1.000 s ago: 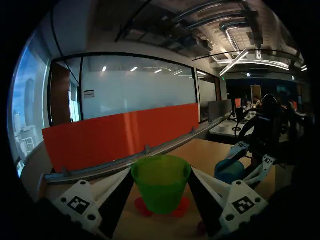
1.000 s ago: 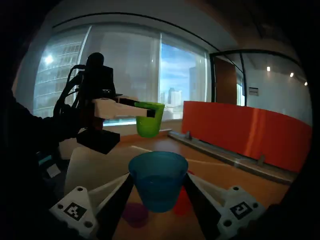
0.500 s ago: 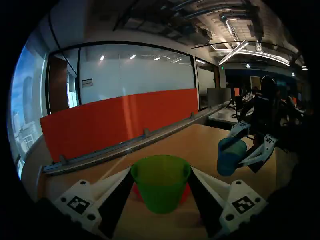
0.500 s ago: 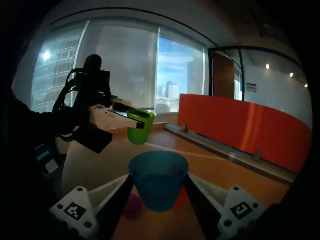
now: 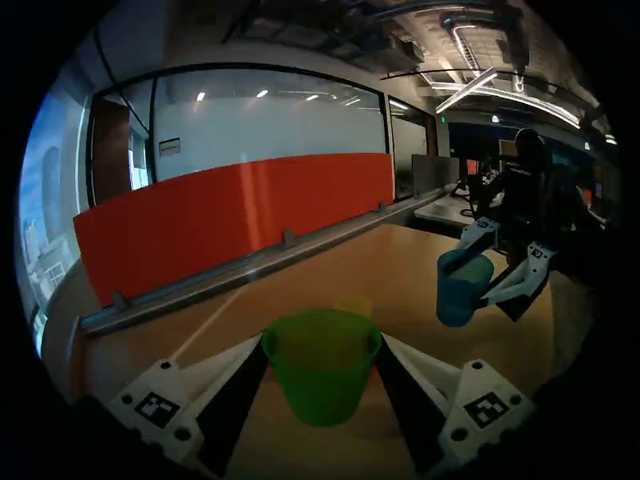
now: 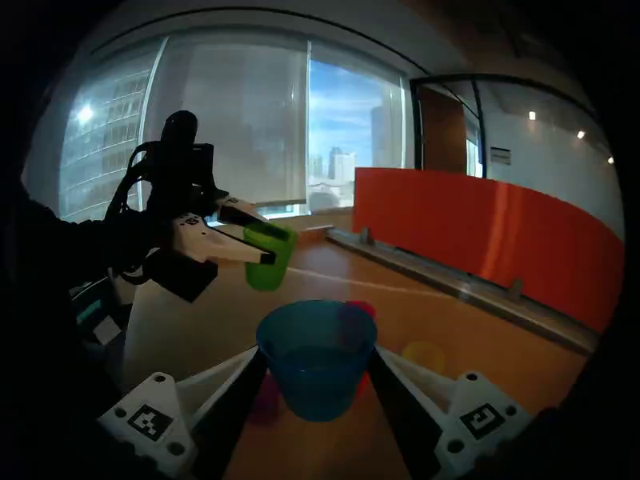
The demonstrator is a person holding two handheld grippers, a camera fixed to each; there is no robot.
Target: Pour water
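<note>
My left gripper [image 5: 322, 370] is shut on a translucent green cup [image 5: 322, 364], held upright above the wooden table [image 5: 400, 264]. In the right gripper view the same green cup [image 6: 266, 256] hangs at the left, tilted, between the left gripper's [image 6: 270, 250] white fingers. My right gripper [image 6: 317, 362] is shut on a blue cup [image 6: 317, 358] with water in its bottom. In the left gripper view the blue cup [image 5: 462, 286] floats at the right, tilted, in the right gripper [image 5: 474, 282]. The two cups are apart.
An orange partition [image 5: 240, 216] and a metal rail [image 5: 256, 268] run along the table's far side. Small coloured discs lie on the table: a yellow disc [image 6: 423, 355], a red disc [image 6: 360, 309], a purple disc [image 6: 268, 392]. Large windows [image 6: 240, 136] stand behind; a person's dark sleeve [image 6: 72, 248] holds the left gripper.
Both grippers have tipped their views downward and both cups sit lower over the table. The green cup has tilted more in the right gripper view. A yellow disc has come into sight.
</note>
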